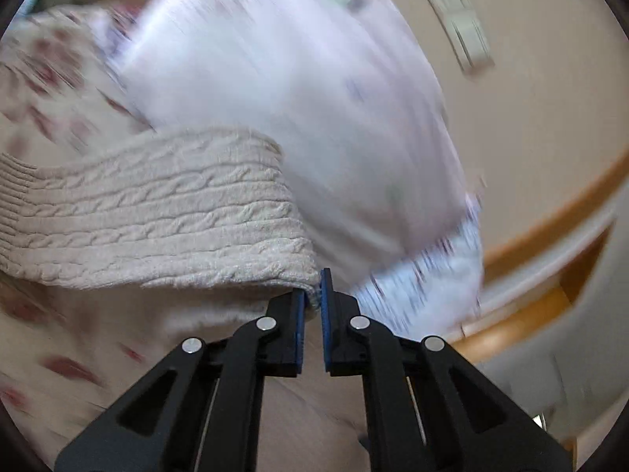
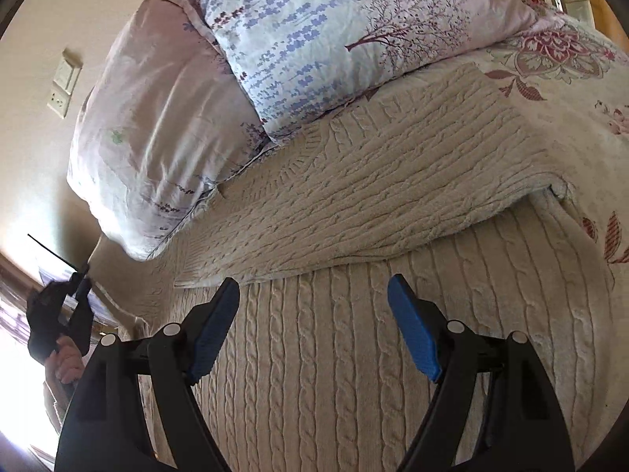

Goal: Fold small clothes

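Jaws of the left gripper (image 1: 313, 303) pinch an edge of a cream cable-knit sweater (image 2: 354, 354), lifting it mid-fold, while the right gripper (image 2: 314, 330) hovers just above the knit, its jaws wide and empty. The sweater lies on a floral bedspread (image 2: 566, 63), one part already turned over onto the body (a sleeve, by the look of it); more folds appear to remain. Beyond it, two pillows (image 2: 314, 39) rest against the wall.
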The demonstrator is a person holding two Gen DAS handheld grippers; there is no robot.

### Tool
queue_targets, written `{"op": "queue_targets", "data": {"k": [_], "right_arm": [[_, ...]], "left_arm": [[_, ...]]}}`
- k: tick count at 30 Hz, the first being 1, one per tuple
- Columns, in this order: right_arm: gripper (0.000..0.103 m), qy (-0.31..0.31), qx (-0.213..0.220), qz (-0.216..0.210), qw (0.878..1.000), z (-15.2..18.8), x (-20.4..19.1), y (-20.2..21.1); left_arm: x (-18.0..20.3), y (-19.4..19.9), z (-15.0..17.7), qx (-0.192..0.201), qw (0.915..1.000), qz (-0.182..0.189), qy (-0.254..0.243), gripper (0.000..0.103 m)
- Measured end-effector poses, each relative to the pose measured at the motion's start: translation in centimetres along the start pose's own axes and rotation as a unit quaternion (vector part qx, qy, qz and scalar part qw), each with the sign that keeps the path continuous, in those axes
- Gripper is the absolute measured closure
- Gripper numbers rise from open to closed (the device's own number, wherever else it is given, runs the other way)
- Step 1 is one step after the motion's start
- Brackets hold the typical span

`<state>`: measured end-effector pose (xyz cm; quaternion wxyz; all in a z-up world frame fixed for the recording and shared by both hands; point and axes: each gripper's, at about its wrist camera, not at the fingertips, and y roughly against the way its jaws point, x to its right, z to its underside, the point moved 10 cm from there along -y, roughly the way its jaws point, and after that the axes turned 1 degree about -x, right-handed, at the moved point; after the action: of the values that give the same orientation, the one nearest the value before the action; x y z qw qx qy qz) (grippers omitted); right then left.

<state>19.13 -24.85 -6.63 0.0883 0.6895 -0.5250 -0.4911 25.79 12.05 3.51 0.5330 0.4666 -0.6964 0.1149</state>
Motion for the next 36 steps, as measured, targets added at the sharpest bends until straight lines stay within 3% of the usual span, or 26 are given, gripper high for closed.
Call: {"op": "queue_targets", "data": {"k": [3,6,9,10,11,13,18,22,24,25,26,29,33,36], "right_arm": [[0.024,0.006,0.002,0.002,1.0,0.1,-0.2,0.3],[0.024,0.008,-0.001,0.005,1.0,0.4,-0.1,0.4],[0.024,0.007,-0.003,0.007,1.0,0.6,0.0,0.5],[0.024,0.008,-0.003,0.007,1.0,0.5,0.0,0.5],[0.024,0.008,-0.002,0.008,1.0,0.6,0.1,0.5],[0.024,0.007,-0.002,0.007,1.0,0.6,0.1,0.3],[0.024,0.013,-0.011,-0.001,1.0,1.1,-0.5,-0.5],[0.024,0.022,-0.016,-0.007,1.0,1.5,-1.0,-0.8],[0.024,0.026,-0.014,-0.007,1.0,1.5,-1.1,-0.7],[0.024,0.028,-0.012,-0.005,1.0,1.5,-1.0,-0.5],[0.024,0.029,-0.01,-0.005,1.0,1.4,-1.0,-0.4],[0.024,0.029,-0.004,-0.005,1.0,1.1,-0.8,0.0],[0.024,0.027,0.014,-0.006,1.0,0.3,-0.4,1.0],[0.024,0.022,0.037,-0.004,0.999,-0.8,0.5,2.4]], "left_arm": [[0.2,-4.5,4.7,-0.07,0.9975,0.008,0.005,0.096],[-1.9,-8.5,9.1,-0.143,0.9888,-0.003,0.043,0.095],[-3.4,-9.1,10.1,-0.158,0.985,-0.009,0.068,0.089],[-3.8,-8.9,9.9,-0.158,0.9846,-0.008,0.074,0.08],[-4.2,-8.2,9.4,-0.149,0.9855,-0.011,0.08,0.067],[-5.1,-6.8,7.8,-0.119,0.9884,-0.019,0.092,0.06],[-8.8,-3.1,3.1,-0.048,0.9884,-0.058,0.132,0.06],[-11.4,-0.9,0.9,-0.018,0.9845,-0.085,0.152,0.061],[-12.1,-0.2,0.2,-0.005,0.9832,-0.089,0.159,0.071],[-12.1,-0.4,-0.1,-0.002,0.9835,-0.089,0.157,0.086],[-11.7,-0.6,-0.3,-0.001,0.9846,-0.088,0.151,0.094],[-9.6,-0.8,-1.2,0.002,0.9908,-0.083,0.107,0.095],[-2.4,-3.8,-0.5,-0.011,0.9988,-0.046,0.012,0.096],[3.4,-6.9,2.3,-0.039,0.9966,-0.016,-0.07,0.096]]}}
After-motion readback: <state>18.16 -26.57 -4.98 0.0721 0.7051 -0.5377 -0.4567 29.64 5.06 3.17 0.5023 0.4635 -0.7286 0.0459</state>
